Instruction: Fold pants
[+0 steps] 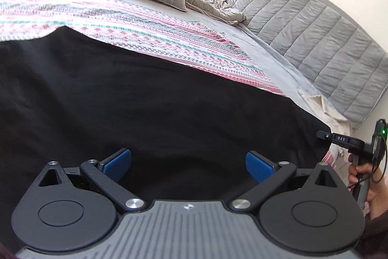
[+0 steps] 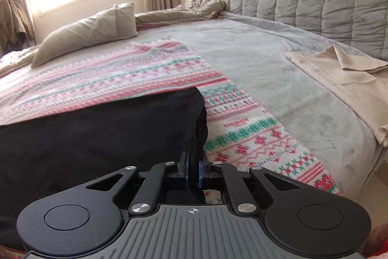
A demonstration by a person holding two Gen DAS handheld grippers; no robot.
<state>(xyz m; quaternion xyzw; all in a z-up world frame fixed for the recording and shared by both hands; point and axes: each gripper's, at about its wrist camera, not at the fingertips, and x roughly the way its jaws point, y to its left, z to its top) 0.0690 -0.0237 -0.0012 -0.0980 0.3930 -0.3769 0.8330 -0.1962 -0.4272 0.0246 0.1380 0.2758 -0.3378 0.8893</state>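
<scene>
Lying on a big bed (image 2: 278,69), a striped blanket (image 2: 121,79) has black pants (image 1: 145,101) spread flat on top. The left claw (image 1: 188,165) hangs wide over the pants, and the right claw (image 2: 193,168) pinches the pants' edge tight.

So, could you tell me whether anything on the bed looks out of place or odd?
Nothing is spilled or damaged. The black pants lie flat on the patterned blanket; only a crumpled grey sheet by the headboard looks untidy.
</scene>
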